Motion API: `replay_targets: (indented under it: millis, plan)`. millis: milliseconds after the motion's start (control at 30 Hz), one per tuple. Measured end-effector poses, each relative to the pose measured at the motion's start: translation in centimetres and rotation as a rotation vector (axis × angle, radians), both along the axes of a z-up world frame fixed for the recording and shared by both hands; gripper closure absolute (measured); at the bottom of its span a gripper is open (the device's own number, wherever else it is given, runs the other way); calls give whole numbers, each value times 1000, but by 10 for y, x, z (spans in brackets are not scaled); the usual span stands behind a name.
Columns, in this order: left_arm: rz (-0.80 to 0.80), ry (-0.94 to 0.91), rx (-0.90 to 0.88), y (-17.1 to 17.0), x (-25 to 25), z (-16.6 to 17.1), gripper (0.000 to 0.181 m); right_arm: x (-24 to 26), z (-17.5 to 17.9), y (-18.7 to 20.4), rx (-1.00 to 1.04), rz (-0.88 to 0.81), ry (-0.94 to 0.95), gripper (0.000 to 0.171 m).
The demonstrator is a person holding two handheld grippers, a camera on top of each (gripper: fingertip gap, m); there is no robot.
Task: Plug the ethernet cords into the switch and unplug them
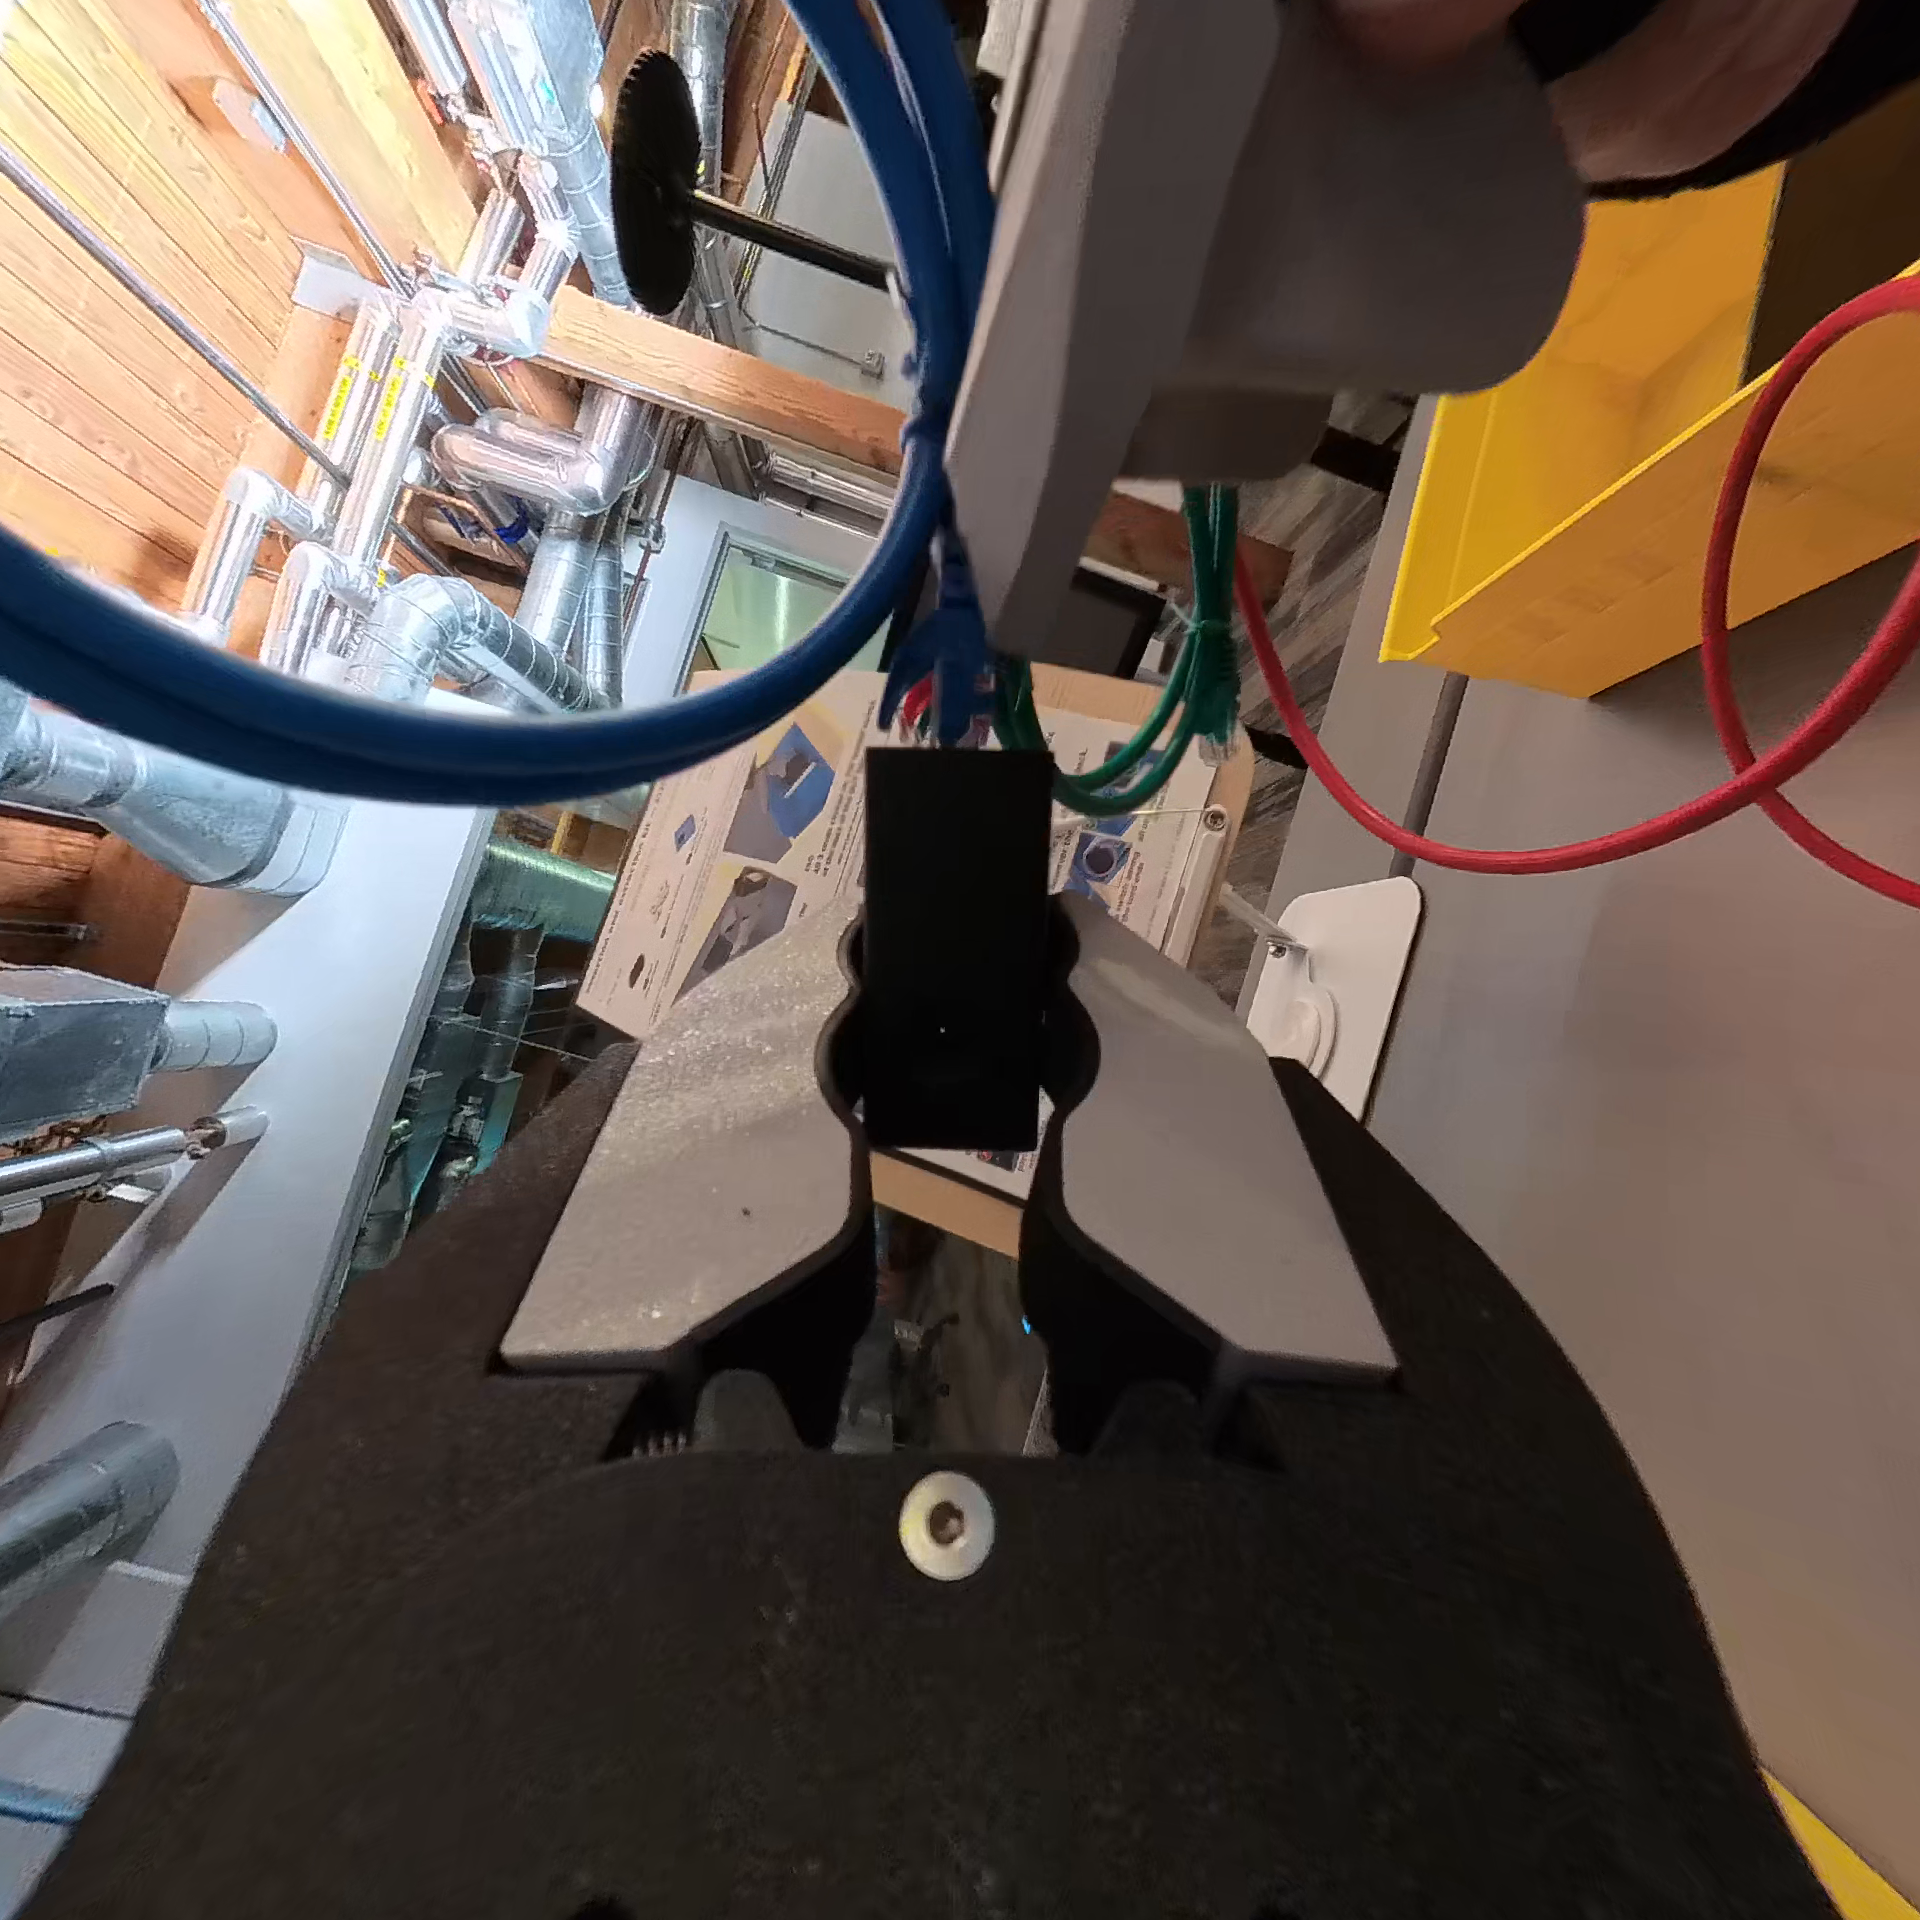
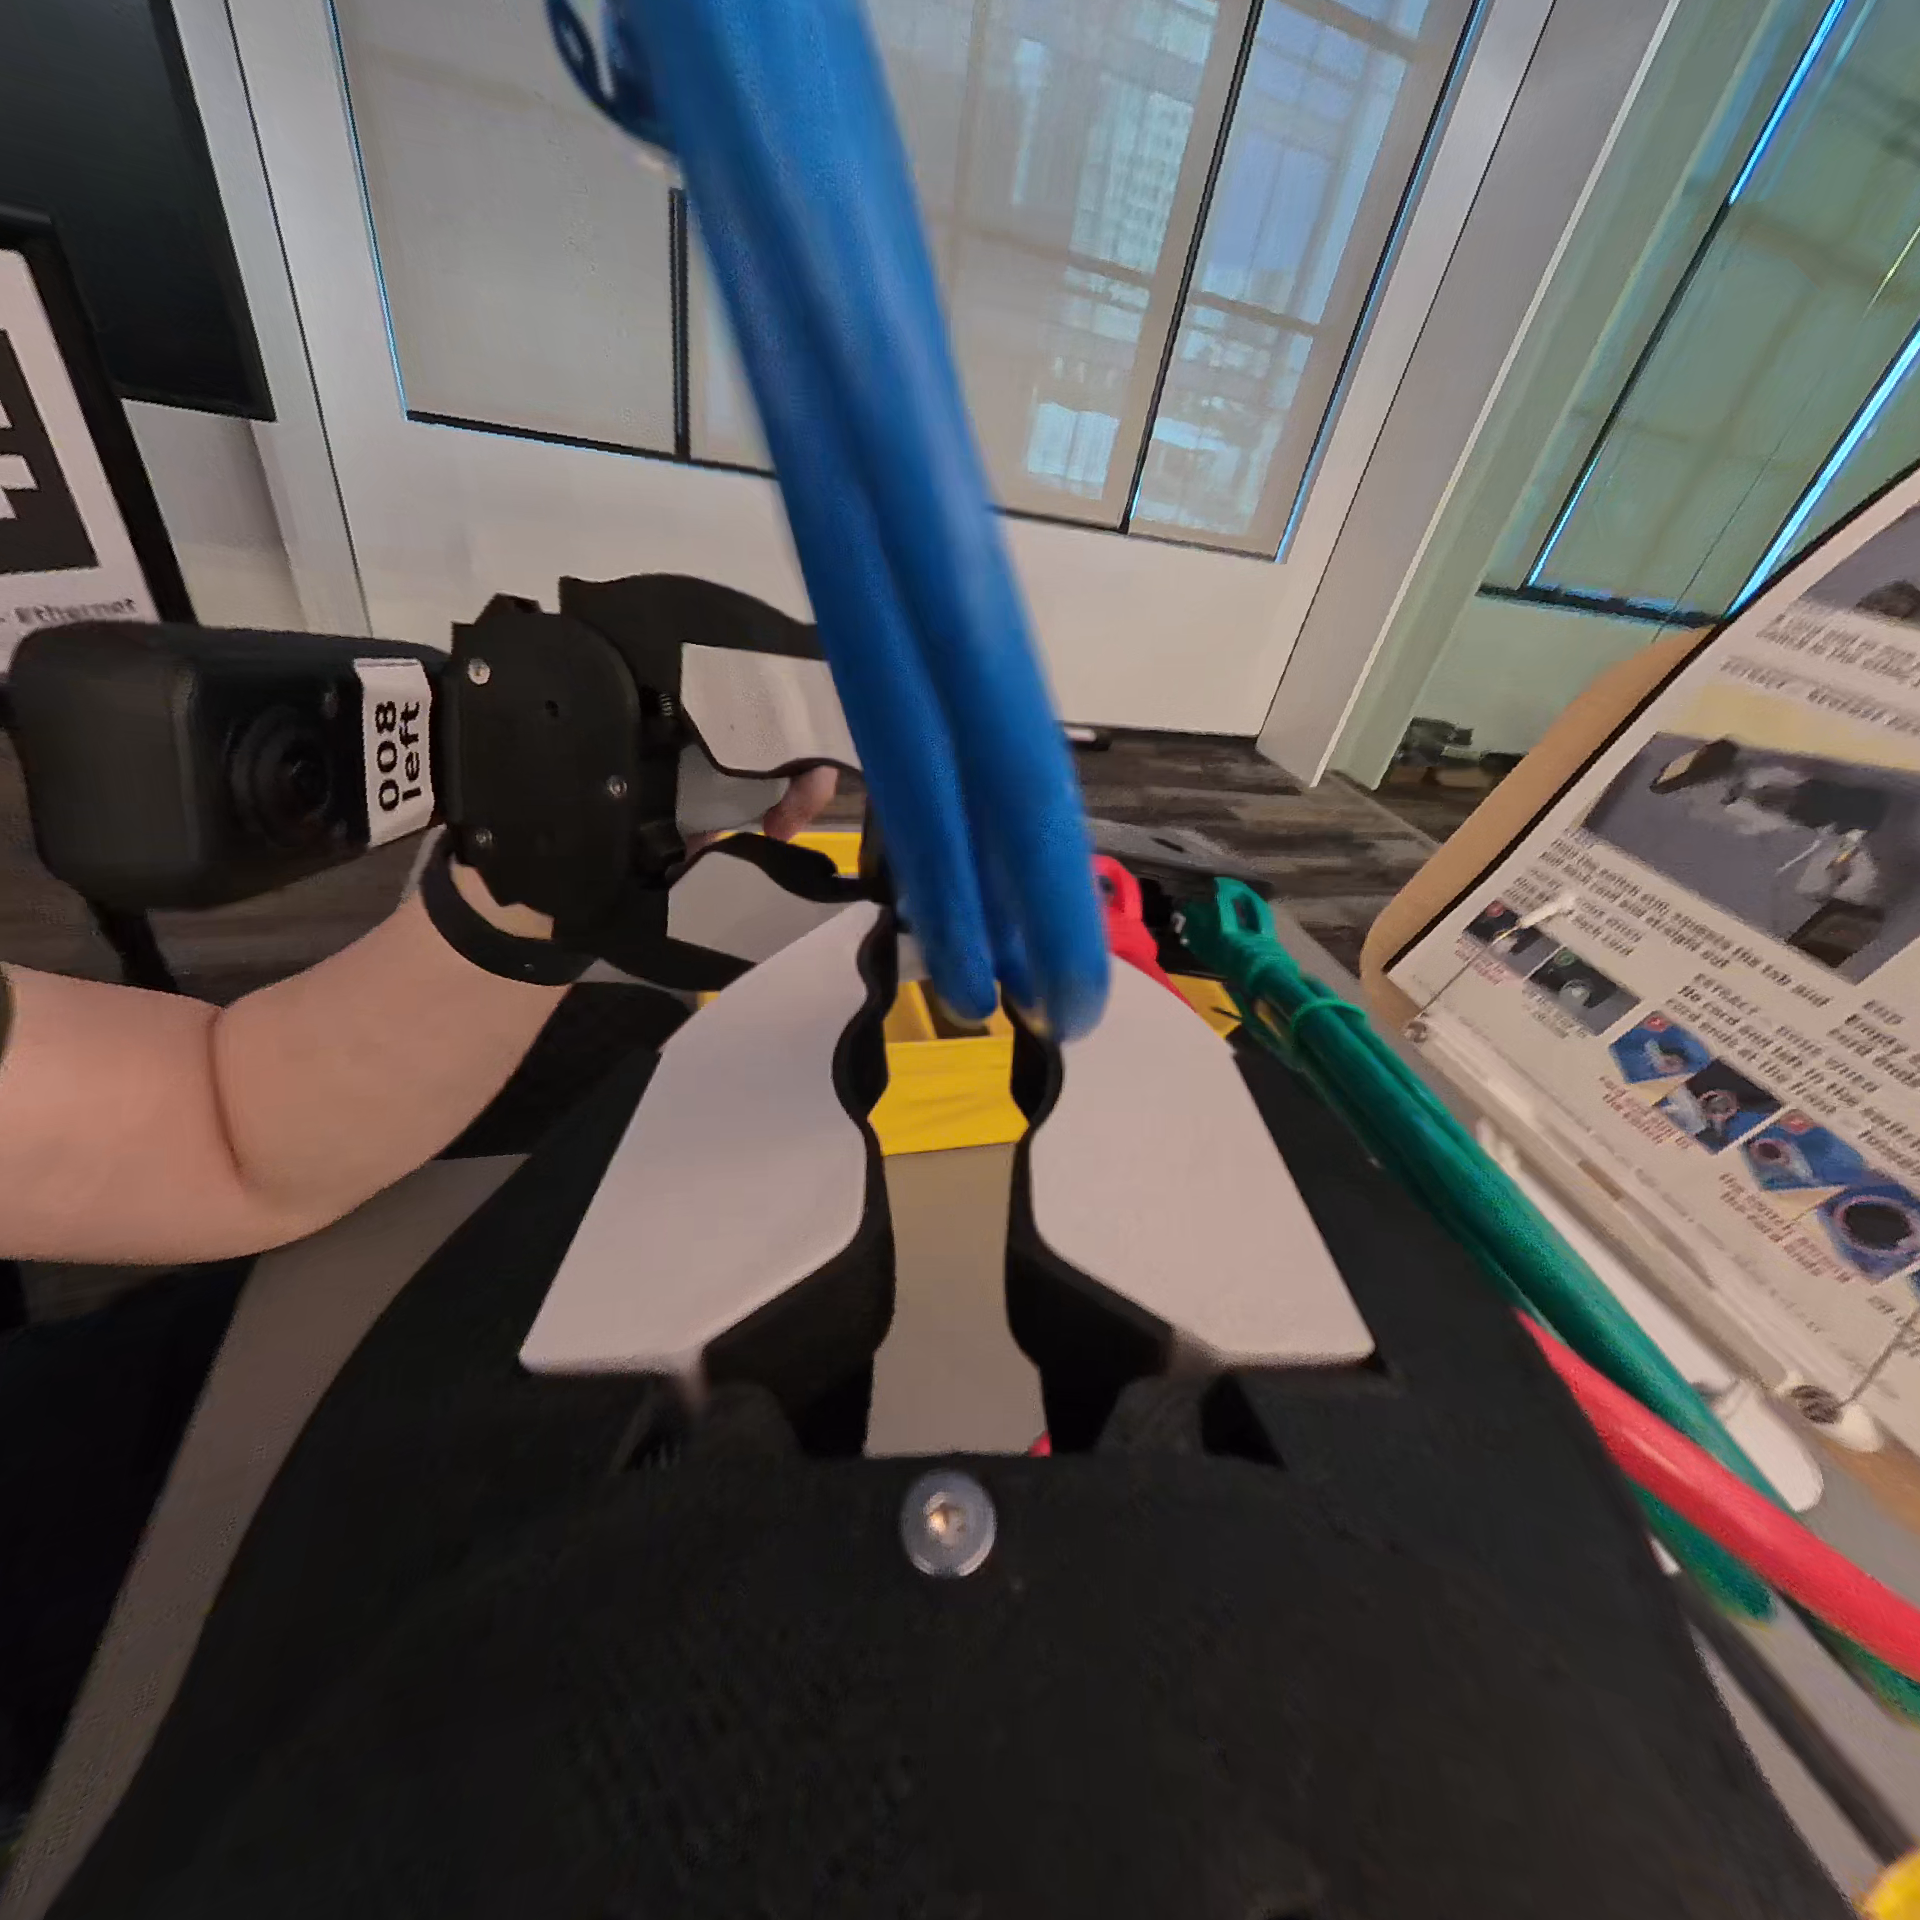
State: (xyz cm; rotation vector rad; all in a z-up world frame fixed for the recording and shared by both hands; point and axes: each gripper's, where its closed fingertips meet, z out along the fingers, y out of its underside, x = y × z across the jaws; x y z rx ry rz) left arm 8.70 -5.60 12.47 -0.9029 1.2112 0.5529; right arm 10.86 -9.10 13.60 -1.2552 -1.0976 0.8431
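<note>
Left gripper clamps flat black switch.

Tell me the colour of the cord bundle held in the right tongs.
Blue cord bundle, pinched in the right tongs; the right wrist view shows it best.

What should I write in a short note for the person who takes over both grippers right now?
Left gripper: shut on the black switch.
Right gripper: its tips are at the blue cord bundle, but the grip is unclear.
The red cord and green cord ends reach the switch's far edge, beside the blue plug. I cannot tell whether any is seated.
Left to do: check each plug, then finish plugging and unplugging.
</note>
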Motion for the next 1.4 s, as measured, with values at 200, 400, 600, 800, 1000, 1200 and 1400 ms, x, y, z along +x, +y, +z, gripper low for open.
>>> replay_targets:
  millis: [200, 400, 600, 800, 1000, 1200, 1400]
  plan:
    - [-38, -80, -63, -2, -24, 9, 151, 17, 12, -9, 270, 16, -57, 149]
    - [-229, -88, -147, -27, -21, 7, 152, 64, 41, -33, 624, -19, -73, 146]
    - [-436, -114, -233, -50, -11, 4, 152, 119, 75, -30, 576, -33, 144, 147]
    - [-652, -128, -285, -83, 8, 6, 152, 109, 40, 14, 477, -14, 72, 143]
    - [-639, -92, -294, -81, 23, -3, 152, 70, -6, 45, 394, -8, -85, 142]
    - [-539, -51, -259, -67, 25, -9, 152, 95, 26, 21, 410, 82, 95, 145]
    - [-386, 35, -191, -56, 27, -15, 152, 85, 5, -15, 498, 207, -109, 121]
